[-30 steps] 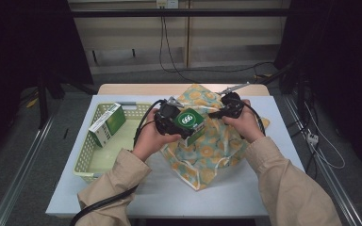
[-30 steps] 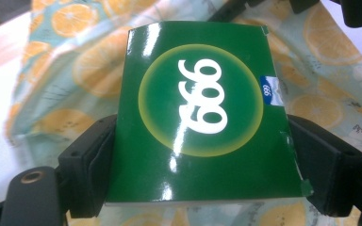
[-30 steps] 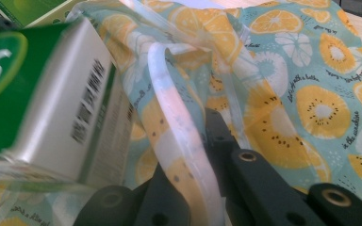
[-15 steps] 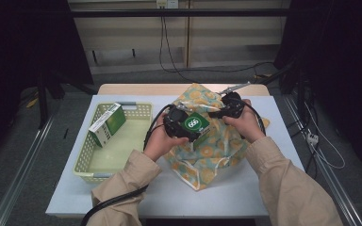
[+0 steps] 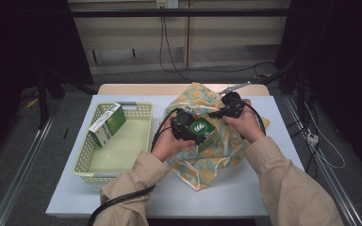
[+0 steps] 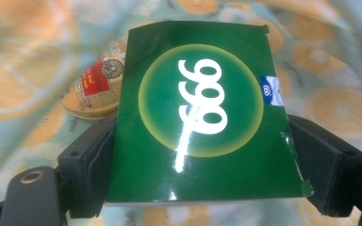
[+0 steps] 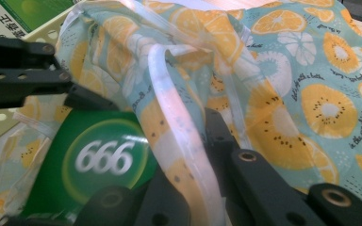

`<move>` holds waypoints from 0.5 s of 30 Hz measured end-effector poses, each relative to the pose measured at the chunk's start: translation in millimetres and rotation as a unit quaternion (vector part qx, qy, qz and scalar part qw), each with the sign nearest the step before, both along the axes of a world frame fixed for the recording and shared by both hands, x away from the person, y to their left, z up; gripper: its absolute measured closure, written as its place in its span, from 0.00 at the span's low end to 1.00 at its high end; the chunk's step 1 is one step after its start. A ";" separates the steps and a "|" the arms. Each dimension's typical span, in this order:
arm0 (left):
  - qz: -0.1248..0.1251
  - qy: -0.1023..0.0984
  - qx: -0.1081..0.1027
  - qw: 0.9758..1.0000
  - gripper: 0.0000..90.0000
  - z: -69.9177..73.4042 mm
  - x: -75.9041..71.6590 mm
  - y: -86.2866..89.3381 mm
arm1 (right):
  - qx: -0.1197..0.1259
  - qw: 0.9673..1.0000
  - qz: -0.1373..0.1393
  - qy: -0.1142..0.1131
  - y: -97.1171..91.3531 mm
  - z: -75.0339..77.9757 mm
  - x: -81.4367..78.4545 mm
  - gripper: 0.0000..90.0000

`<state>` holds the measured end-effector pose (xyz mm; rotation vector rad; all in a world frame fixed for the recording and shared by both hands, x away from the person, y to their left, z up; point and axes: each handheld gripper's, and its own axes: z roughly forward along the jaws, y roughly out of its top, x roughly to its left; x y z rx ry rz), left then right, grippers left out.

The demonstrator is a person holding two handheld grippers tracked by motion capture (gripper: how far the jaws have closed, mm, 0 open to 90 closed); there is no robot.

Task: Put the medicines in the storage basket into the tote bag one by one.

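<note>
The left gripper (image 5: 193, 129), held level over the middle of the table (image 5: 245, 197), clamps a green box (image 6: 202, 113) marked 666 by its two side edges. The box sits at the mouth of the fruit-print bag (image 5: 202, 160). The right gripper (image 5: 226, 109), nearer the far edge, pinches the bag's rim (image 7: 179, 122) with its jaws pressed together. A yellow basket (image 5: 89, 165) with a second green box (image 5: 107, 124) lies toward the left edge; bare surface runs along the near edge.

Left tongs (image 5: 201, 133) clamped wide, right tongs (image 5: 215, 113) pinched
</note>
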<state>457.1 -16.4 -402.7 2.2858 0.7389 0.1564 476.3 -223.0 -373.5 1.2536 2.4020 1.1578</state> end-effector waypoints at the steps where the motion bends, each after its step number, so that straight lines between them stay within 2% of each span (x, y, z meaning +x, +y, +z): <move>1: 0.008 -0.003 0.001 1.000 0.19 -0.2 2.7 0.4 | -0.001 1.000 0.000 0.000 0.1 0.0 -0.1 0.99; 5: 0.031 -0.016 0.005 0.999 0.18 -2.1 14.7 1.8 | 0.000 1.000 0.001 0.001 0.2 0.2 -0.3 0.99; 11: 0.044 -0.028 0.006 0.999 0.18 -4.6 29.6 -0.4 | 0.000 1.000 0.007 0.003 3.0 -1.0 -0.1 0.99; 15: 0.061 -0.033 0.002 0.998 0.18 -6.0 38.5 -3.3 | 0.006 1.000 0.006 0.004 1.7 -1.1 0.7 0.98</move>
